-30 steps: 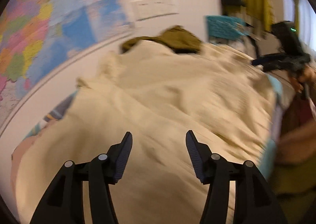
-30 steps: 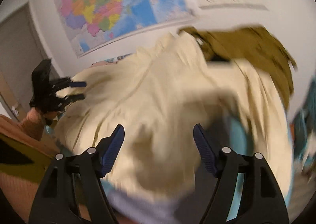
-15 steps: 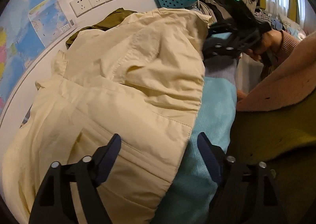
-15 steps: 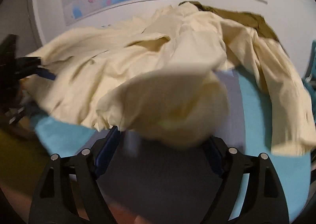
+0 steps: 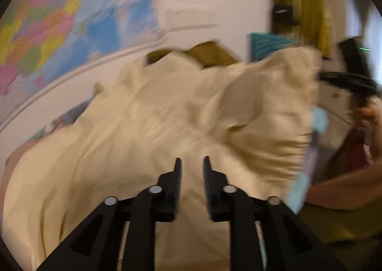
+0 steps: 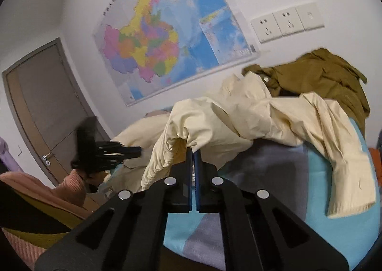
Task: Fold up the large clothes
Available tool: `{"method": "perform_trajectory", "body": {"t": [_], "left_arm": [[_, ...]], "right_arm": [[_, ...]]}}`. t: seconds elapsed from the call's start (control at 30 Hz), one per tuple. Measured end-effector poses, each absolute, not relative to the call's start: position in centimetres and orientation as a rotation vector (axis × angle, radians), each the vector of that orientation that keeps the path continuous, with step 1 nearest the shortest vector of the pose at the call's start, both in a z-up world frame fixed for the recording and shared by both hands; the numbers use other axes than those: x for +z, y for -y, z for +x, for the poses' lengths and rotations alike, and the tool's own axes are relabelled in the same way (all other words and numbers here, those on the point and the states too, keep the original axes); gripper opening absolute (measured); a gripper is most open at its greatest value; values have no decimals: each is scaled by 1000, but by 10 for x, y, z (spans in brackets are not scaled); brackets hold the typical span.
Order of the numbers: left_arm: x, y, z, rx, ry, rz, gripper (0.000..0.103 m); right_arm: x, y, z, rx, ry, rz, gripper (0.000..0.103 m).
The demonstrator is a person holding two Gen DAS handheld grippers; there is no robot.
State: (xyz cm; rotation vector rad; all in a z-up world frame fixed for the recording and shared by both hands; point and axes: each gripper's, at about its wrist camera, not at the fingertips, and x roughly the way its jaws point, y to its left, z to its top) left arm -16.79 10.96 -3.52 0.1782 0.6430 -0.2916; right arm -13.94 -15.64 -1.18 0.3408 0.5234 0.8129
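Right hand-held gripper [image 6: 193, 151] – jaws pressed together on a fold of the cream jacket [image 6: 238, 115], lifting that edge off the bed [image 6: 334, 213]. Rest of the jacket is heaped across the blue/grey bedcover, one sleeve trailing toward the right edge. An olive-brown garment [image 6: 322, 72] lies behind it by the wall, touching it. Left hand-held gripper [image 5: 192, 163] – fingers nearly together w/ a narrow gap, over the jacket's near part; view too blurred to tell whether cloth is pinched. Map [image 6: 167, 39] on the wall, sockets [image 6: 286, 22] to its right, door [image 6: 40, 108] at left.
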Motion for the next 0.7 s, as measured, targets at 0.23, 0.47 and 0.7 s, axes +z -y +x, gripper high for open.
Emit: {"method": "perform_trajectory", "body": {"t": [0.23, 0.47, 0.7], "left_arm": [[-83, -32, -190, -409, -715, 474, 62], [-107, -27, -170, -332, -763, 519, 62], [-108, -20, -180, -398, -766, 550, 69]], "right_arm": [[-40, 144, -126, 791, -586, 367, 8], [-96, 131, -122, 720, -733, 384, 50], [-104, 89, -113, 760, -702, 324, 75]]}}
